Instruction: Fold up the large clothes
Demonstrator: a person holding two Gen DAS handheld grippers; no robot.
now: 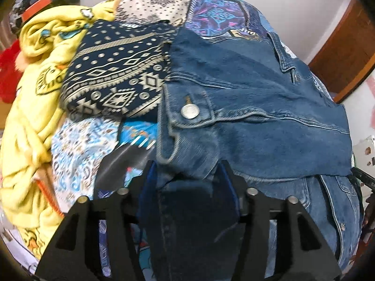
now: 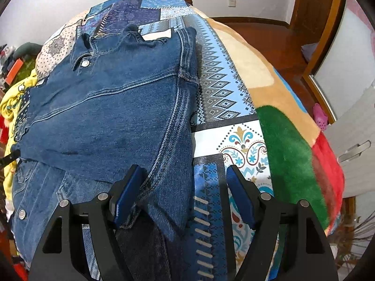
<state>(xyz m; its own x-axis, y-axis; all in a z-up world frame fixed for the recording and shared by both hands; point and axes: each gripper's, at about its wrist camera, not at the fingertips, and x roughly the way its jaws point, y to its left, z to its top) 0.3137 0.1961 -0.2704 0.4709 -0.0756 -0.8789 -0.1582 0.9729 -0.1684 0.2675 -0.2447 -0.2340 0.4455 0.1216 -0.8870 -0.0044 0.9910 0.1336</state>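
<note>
Jacket [image 2: 105, 107] on bedspread [image 2: 225, 93], partly folded, long axis running away from both grippers — collar far, hem near. Left gripper [image 1: 187, 171] stands half open with denim between the jaws, pads apparently not pressing; right gripper [image 2: 182, 175] open, straddling the jacket's right edge. Yellow blanket [image 1: 32, 121] and patterned cloth [image 1: 117, 75] crowd the left side.

Matt blue denim jacket [image 2: 105, 107] with shiny metal button [image 1: 190, 111]; seemingly fleecy yellow cloth [image 1: 30, 121].
</note>
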